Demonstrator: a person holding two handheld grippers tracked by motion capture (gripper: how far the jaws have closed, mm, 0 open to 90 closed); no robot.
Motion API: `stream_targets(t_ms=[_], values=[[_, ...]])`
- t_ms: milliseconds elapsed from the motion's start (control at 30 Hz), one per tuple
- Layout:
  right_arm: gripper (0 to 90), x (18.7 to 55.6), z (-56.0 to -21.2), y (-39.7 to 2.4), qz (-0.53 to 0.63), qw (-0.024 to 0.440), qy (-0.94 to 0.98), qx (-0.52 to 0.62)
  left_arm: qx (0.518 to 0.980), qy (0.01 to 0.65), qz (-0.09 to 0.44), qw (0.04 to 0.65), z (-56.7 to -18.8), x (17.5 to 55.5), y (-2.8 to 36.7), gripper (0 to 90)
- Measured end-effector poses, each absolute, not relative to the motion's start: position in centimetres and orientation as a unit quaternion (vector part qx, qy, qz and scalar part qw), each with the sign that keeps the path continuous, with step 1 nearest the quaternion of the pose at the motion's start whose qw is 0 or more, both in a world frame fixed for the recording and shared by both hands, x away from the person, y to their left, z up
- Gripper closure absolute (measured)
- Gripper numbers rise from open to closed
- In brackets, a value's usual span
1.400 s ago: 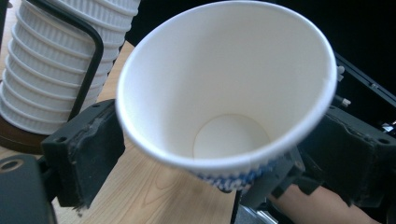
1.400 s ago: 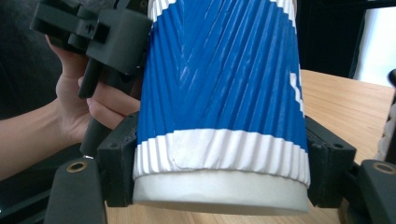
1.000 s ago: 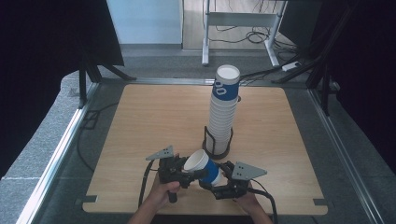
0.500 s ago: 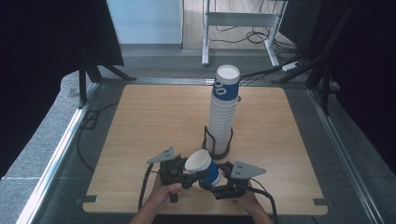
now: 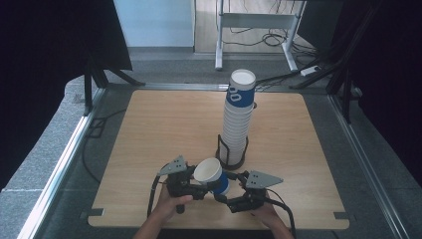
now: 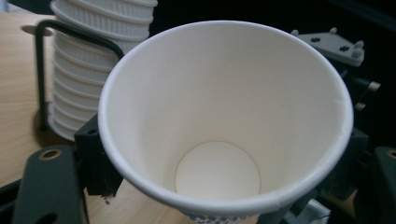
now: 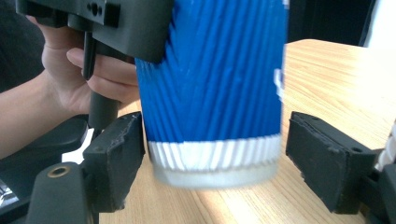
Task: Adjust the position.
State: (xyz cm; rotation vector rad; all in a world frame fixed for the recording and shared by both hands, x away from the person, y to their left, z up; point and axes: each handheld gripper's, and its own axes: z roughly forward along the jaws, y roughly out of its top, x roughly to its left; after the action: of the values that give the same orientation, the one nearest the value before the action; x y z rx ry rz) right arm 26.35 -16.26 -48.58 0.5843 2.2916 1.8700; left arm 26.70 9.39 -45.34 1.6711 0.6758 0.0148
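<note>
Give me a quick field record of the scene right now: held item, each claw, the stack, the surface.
held item: paper cup, blue ribbed outside, white inside, empty, tilted
left claw: shut on the cup's upper part
right claw: open, jaws either side of the cup's base, right jaw clearly apart from it
stack: cup stack upright in black wire holder
surface: wooden table

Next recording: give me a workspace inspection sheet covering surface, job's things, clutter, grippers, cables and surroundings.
Surface: wooden table, bare apart from the job's things.
Job's things: blue paper cup held tilted; cup stack in a black wire holder.
Clutter: nothing seen.
Grippers: left gripper shut on the cup; right gripper open, its jaws astride the cup's base.
Cables: one trails from each gripper; more on the floor behind.
Surroundings: grey floor, dark screens, table legs behind.
</note>
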Motion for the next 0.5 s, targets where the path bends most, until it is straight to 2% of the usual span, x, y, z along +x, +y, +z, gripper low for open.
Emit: stream_targets(t_ms=[233,500], values=[[18.5,26.3,-48.7,-16.5,0.606,0.069,0.769,0.191,0.758,0.281,0.065,0.585,-44.6,26.2,9.3,20.3],[18.5,26.3,-48.9,-16.5,0.593,0.075,0.779,0.19,0.773,0.272,0.09,0.567,-44.2,25.8,9.1,20.3]])
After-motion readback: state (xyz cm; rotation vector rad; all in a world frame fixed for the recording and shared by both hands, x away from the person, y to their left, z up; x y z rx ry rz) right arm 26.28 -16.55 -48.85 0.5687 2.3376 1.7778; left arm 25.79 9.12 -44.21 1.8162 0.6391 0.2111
